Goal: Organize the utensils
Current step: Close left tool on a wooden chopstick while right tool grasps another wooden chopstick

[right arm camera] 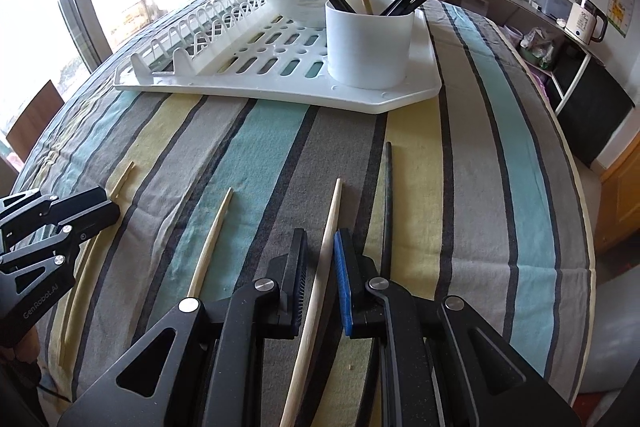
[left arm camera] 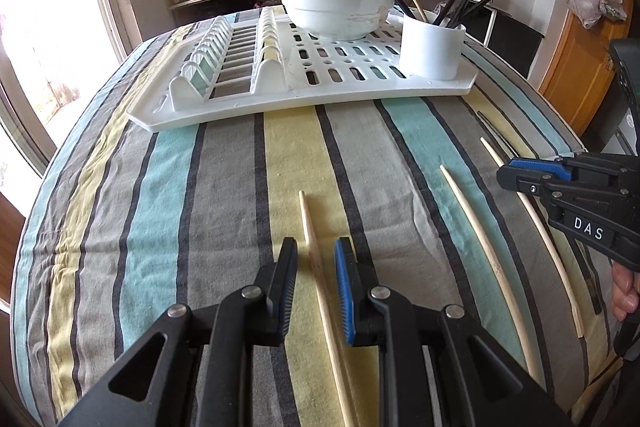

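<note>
My left gripper (left arm camera: 316, 243) hangs low over the striped tablecloth, jaws open a little, with a wooden chopstick (left arm camera: 309, 219) lying between them and a gap on each side. My right gripper (right arm camera: 321, 233) straddles another wooden chopstick (right arm camera: 333, 207), which lies close to the blue pad (right arm camera: 343, 267) with a gap on the other side. A third wooden chopstick (right arm camera: 212, 239) lies between the two, and a black chopstick (right arm camera: 389, 195) lies to the right. The white cup (right arm camera: 370, 43) on the drying rack (right arm camera: 280, 91) holds several black chopsticks and one wooden one.
White bowls (left arm camera: 336, 11) are stacked on the rack behind the cup. The rack's plate slots (left arm camera: 224, 55) stand on its left side. The table's right edge (right arm camera: 576, 187) drops off beside the black chopstick. A window is on the left and a kitchen counter lies behind.
</note>
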Action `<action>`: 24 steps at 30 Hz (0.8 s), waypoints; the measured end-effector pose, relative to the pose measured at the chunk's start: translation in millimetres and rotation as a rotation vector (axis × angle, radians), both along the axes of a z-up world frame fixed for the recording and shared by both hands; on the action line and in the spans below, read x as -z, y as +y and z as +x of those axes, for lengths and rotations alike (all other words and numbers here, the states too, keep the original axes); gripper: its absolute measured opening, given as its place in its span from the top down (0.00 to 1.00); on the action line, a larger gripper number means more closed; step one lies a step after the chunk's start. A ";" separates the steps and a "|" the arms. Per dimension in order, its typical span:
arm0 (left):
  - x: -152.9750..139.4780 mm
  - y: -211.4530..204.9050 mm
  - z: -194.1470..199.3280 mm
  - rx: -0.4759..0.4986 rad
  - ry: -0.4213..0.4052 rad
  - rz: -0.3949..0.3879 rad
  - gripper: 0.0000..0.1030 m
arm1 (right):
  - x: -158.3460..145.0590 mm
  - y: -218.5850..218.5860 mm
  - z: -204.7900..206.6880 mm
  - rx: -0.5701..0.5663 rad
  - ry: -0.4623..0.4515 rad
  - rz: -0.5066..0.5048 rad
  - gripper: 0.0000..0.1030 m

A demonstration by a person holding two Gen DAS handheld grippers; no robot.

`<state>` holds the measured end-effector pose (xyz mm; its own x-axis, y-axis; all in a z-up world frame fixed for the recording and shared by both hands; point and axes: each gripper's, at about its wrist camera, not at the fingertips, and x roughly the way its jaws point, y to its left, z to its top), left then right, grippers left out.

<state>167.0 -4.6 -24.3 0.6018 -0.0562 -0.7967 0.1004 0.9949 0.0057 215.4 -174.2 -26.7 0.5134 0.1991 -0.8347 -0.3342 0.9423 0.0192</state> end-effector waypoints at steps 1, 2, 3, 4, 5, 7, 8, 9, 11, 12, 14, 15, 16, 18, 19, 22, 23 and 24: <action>0.0 0.1 0.2 -0.001 -0.002 0.000 0.82 | -0.1 -0.2 -0.3 -0.002 0.001 0.003 0.92; -0.1 0.2 0.4 -0.001 -0.002 0.001 0.82 | -0.4 0.0 -0.5 -0.001 0.003 0.005 0.93; -0.2 0.4 0.7 0.000 -0.002 0.000 0.84 | -0.4 -0.4 -0.6 -0.001 0.004 0.012 0.93; -0.3 0.7 1.1 0.002 -0.002 -0.002 0.86 | -0.5 -0.8 -0.8 -0.005 0.008 0.026 0.94; -0.4 1.1 1.7 0.004 -0.001 -0.005 0.89 | -0.6 -1.1 -0.9 -0.006 0.010 0.032 0.94; -0.8 1.0 3.5 0.016 0.005 -0.009 0.92 | -1.8 -1.9 -1.9 -0.009 0.010 0.047 0.94; -1.1 1.5 4.2 0.020 0.008 -0.012 0.93 | -3.1 -2.7 -2.7 -0.011 0.008 0.057 0.94; -1.4 2.2 4.9 0.026 0.015 -0.026 0.93 | -4.7 -3.4 -3.5 -0.009 0.004 0.061 0.94; -2.2 3.1 6.1 0.033 0.021 -0.039 0.94 | -9.0 -4.1 -4.9 -0.011 -0.009 0.075 0.94; -3.3 2.8 6.2 0.036 0.018 -0.040 0.94 | -10.9 -4.2 -6.1 -0.011 -0.014 0.077 0.94; -6.4 2.3 5.4 0.042 0.012 -0.051 0.94 | -16.0 -5.6 -7.0 -0.014 -0.027 0.095 0.94; -8.4 2.4 4.8 0.045 0.009 -0.059 0.94 | -18.7 -6.8 -7.8 -0.013 -0.032 0.106 0.94; -10.9 2.7 3.9 0.048 0.004 -0.068 0.94 | -21.6 -8.1 -8.6 -0.010 -0.039 0.113 0.94; -17.1 2.5 2.0 0.051 -0.012 -0.075 0.94 | -28.5 -11.4 -9.9 -0.012 -0.057 0.135 0.94; -20.2 2.8 1.1 0.052 -0.019 -0.079 0.94 | -31.7 -12.7 -11.1 -0.011 -0.065 0.146 0.94; -32.0 4.1 -2.0 0.059 -0.044 -0.101 0.94 | -41.8 -16.9 -13.1 -0.009 -0.092 0.183 0.94; -35.6 4.5 -3.2 0.061 -0.053 -0.107 0.94 | -45.3 -18.3 -14.0 -0.009 -0.100 0.196 0.94; -40.5 5.3 -4.1 0.064 -0.064 -0.117 0.94 | -48.6 -19.5 -14.6 -0.008 -0.110 0.206 0.94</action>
